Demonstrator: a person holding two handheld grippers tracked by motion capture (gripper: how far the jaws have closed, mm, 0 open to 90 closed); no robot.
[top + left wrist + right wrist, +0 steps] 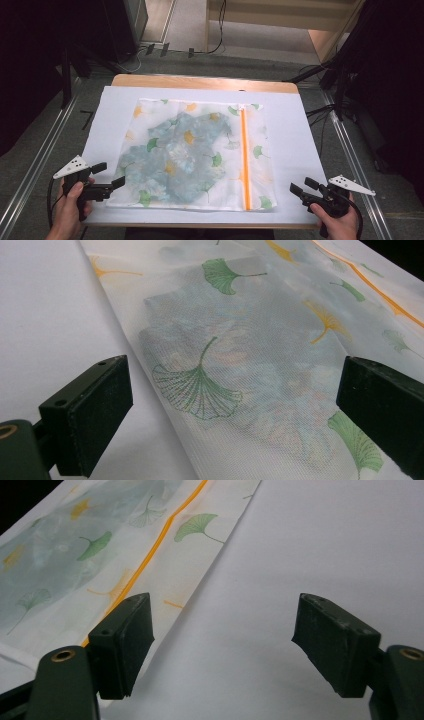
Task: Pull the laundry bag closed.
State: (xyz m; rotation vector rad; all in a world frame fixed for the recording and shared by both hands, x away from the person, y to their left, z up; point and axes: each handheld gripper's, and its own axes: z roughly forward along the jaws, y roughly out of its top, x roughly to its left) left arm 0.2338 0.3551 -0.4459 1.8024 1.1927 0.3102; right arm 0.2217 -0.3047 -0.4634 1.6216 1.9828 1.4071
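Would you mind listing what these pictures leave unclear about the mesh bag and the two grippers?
- What lies inside the mesh bag: a blue-grey shape in the high view, veiled by printed mesh.
- The zipper pull: too small in the high view.
- The bag's near right corner: covered by a jaw in the right gripper view.
- Whether the left gripper touches the bag's edge: too small in the high view.

Even, soft overhead light brightens the white table cover [300,150]; the surroundings beyond it sink into darkness. Faint shadows on it, no glare. Close gripper views are slightly soft.
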